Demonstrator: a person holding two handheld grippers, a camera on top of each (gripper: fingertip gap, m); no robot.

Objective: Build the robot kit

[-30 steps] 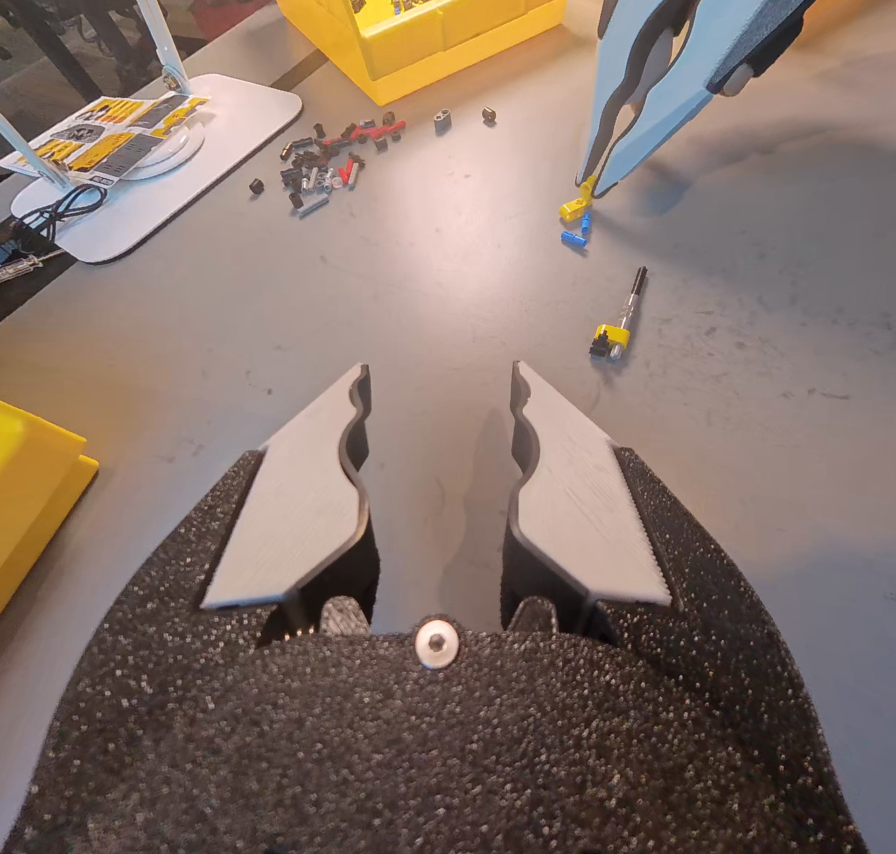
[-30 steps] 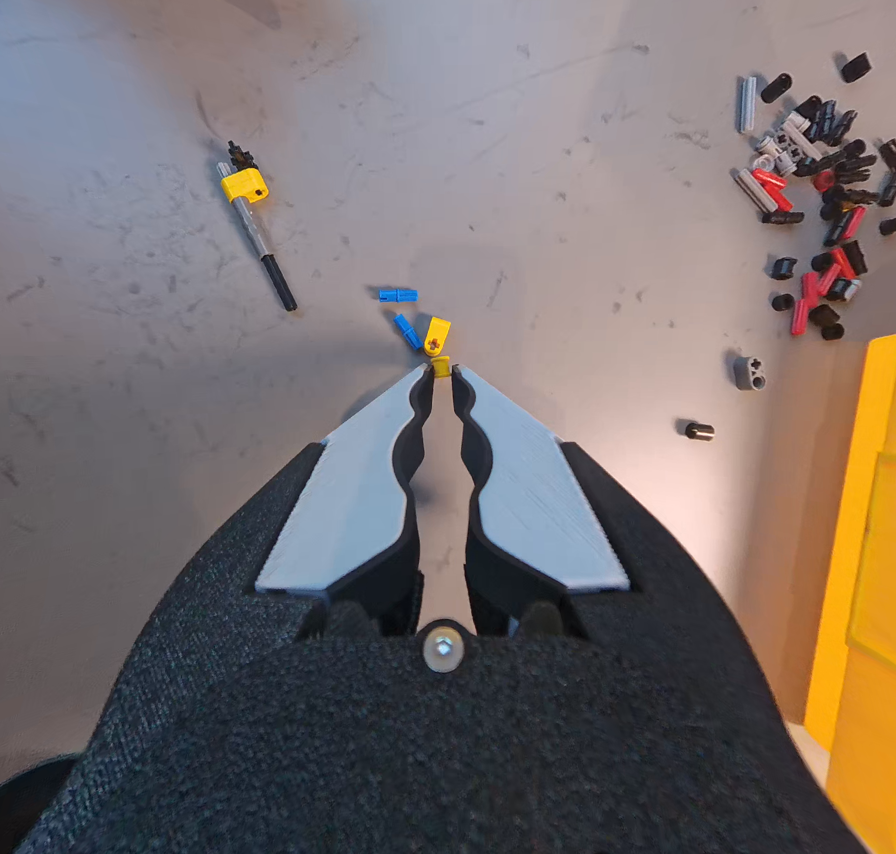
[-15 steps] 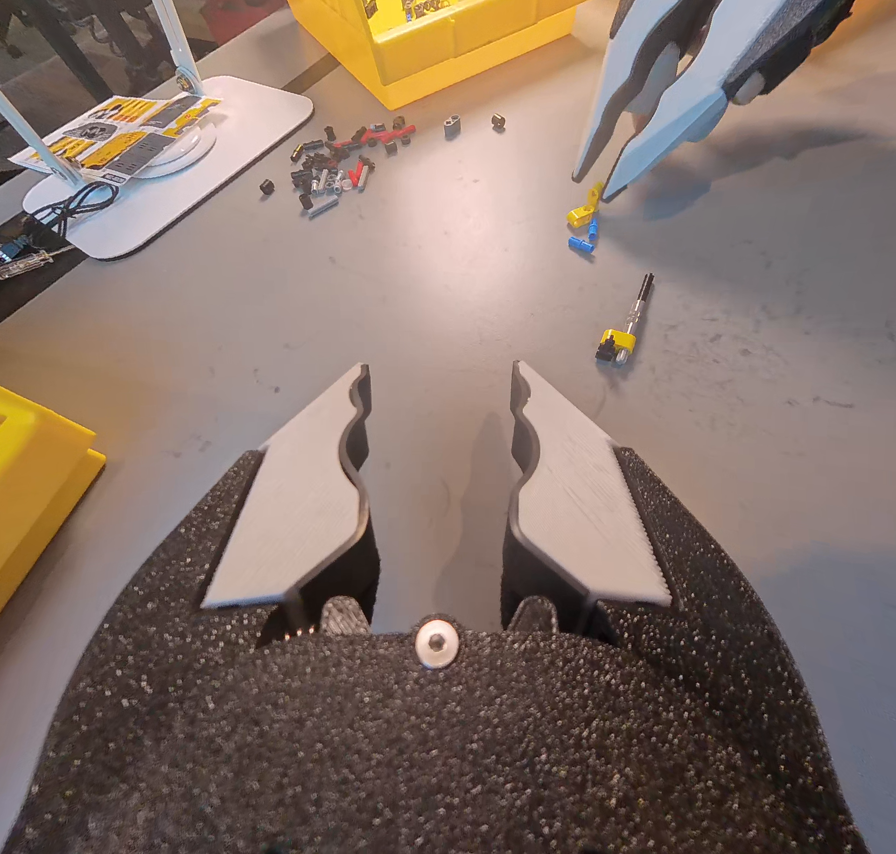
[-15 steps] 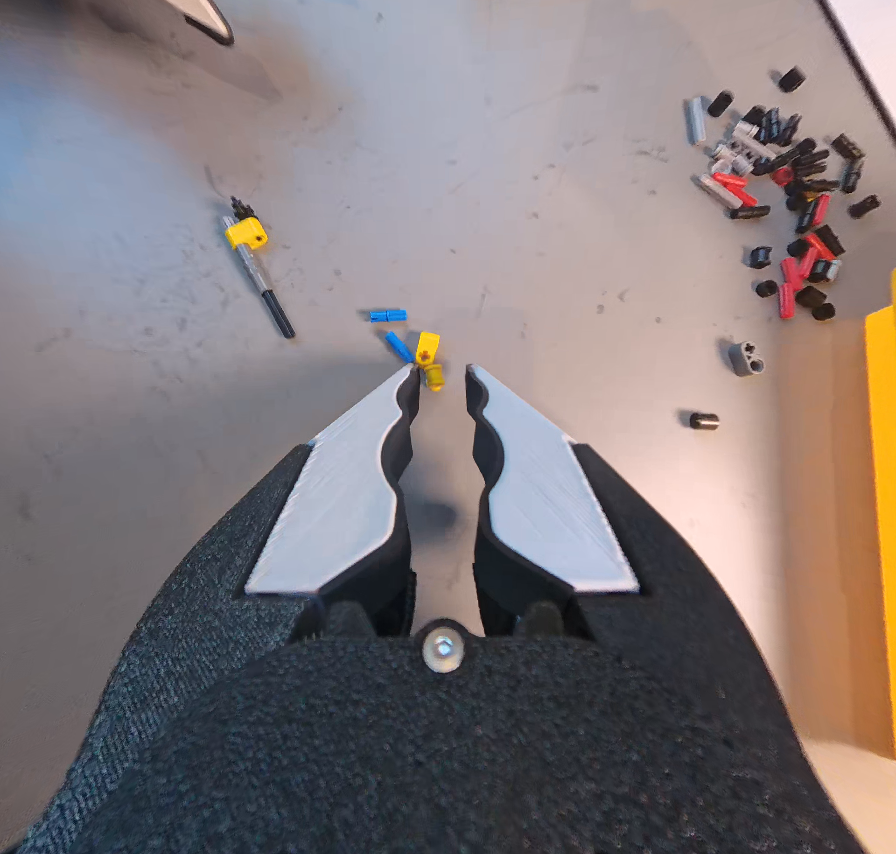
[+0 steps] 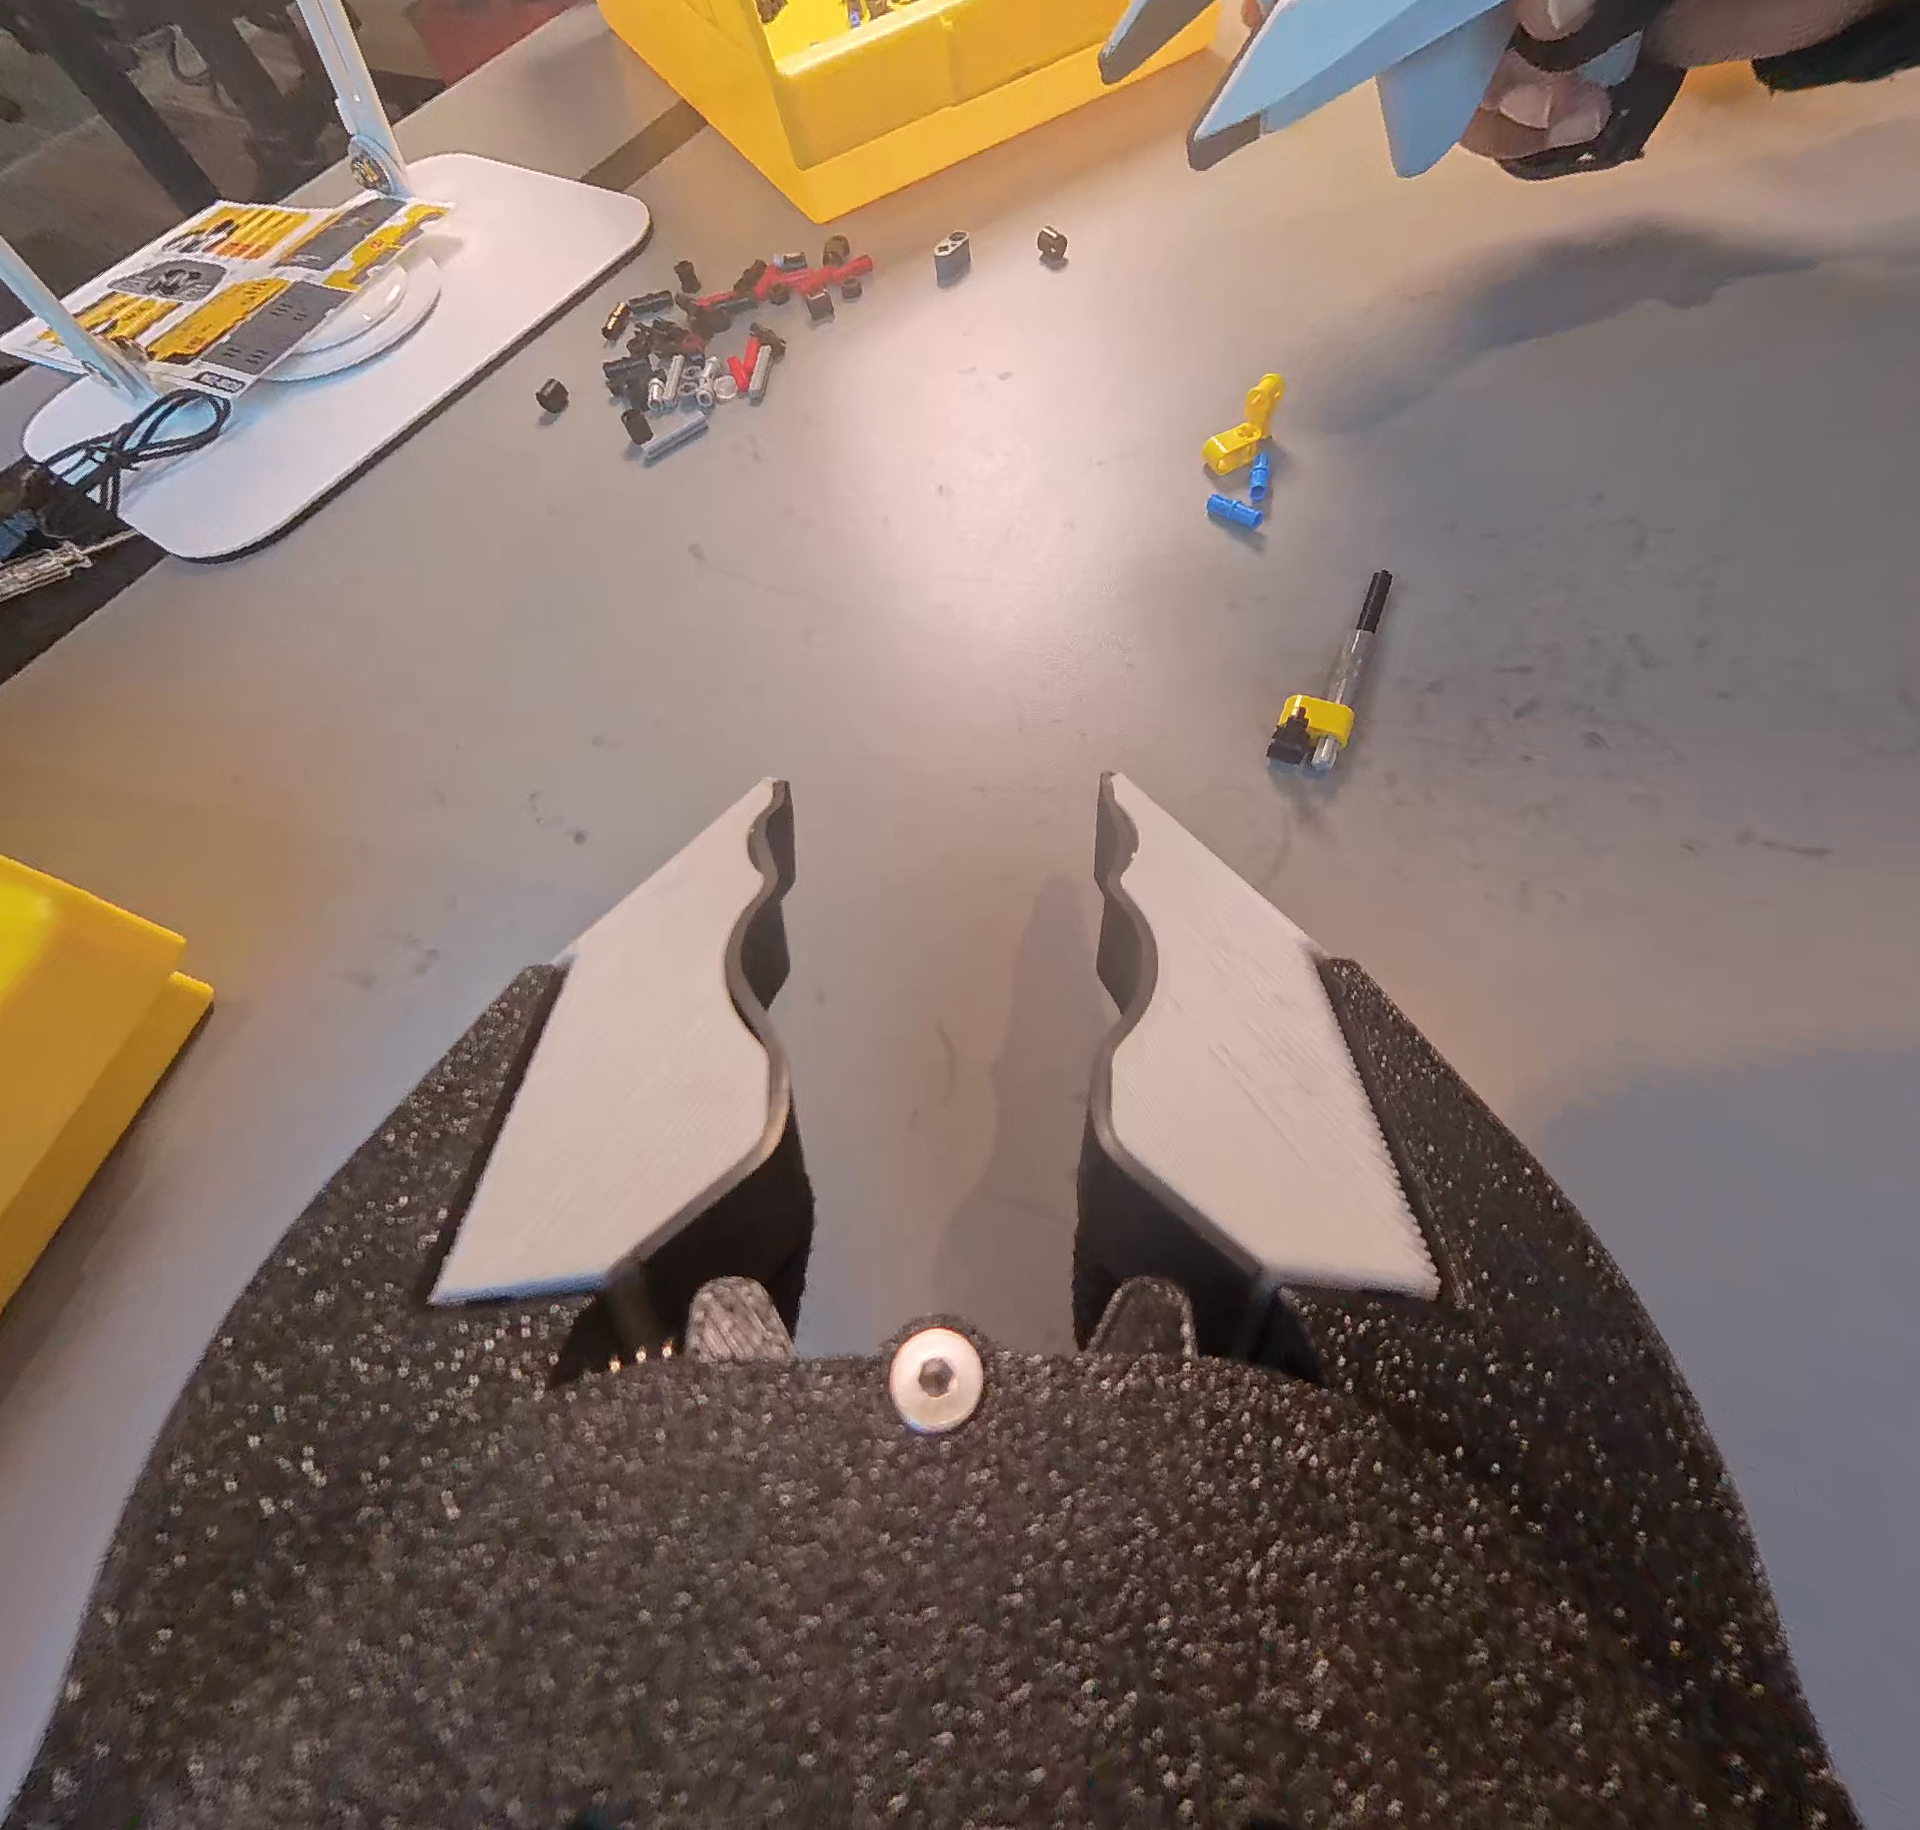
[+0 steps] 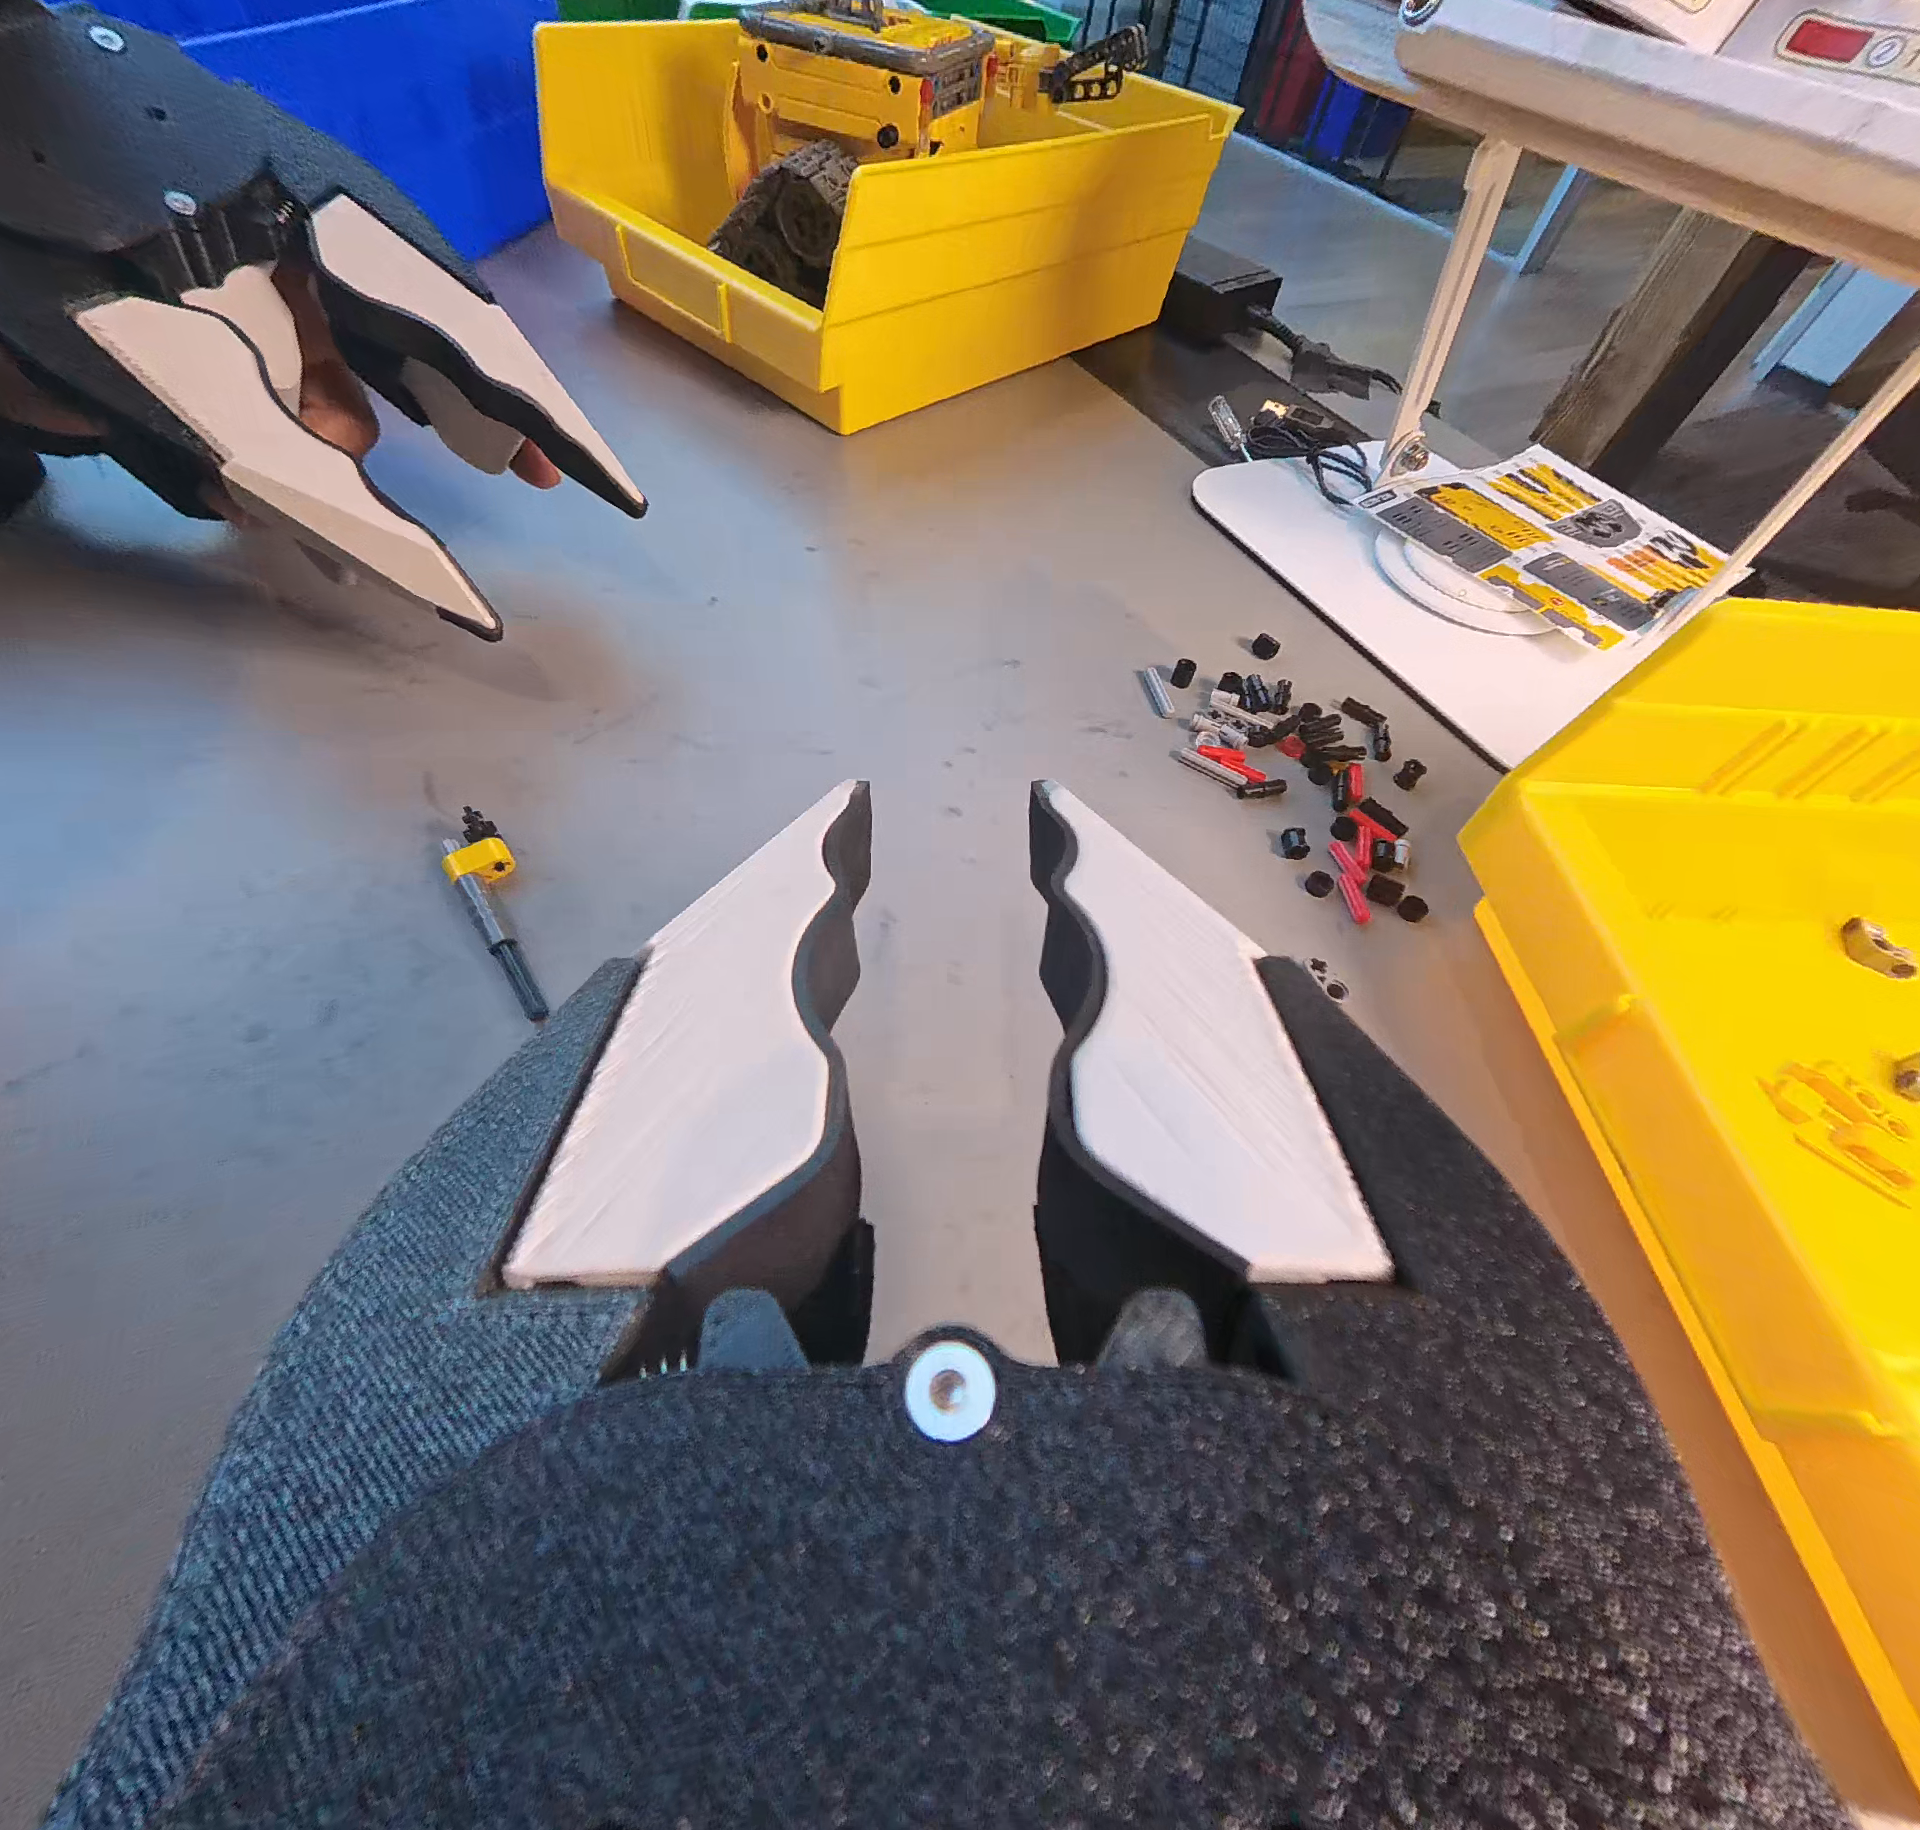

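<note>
Left gripper [image 5: 940, 793] is hovering low over the grey table [image 5: 831, 585], jaws spread wide, nothing between them. Nearest to it is 1 short axle with a yellow collar [image 5: 1330, 684], lying ahead and to its right, not touching. Farther on, 2 yellow connectors [image 5: 1242, 430] are resting just beside 2 blue pins [image 5: 1236, 507].

Right gripper [image 6: 945, 793] is gaping too, and empty. The left wrist view shows it raised above the table, tips angled down, close to a yellow bin [image 5: 935, 87] of small parts. The connectors and pins are not showing in its own view. A scatter of black, red and grey pieces [image 6: 1309, 783] is lying just to the right of its fingertips, the axle off to the left. Beyond, a yellow tracked model [image 6: 852, 107] is sitting in another bin.
</note>
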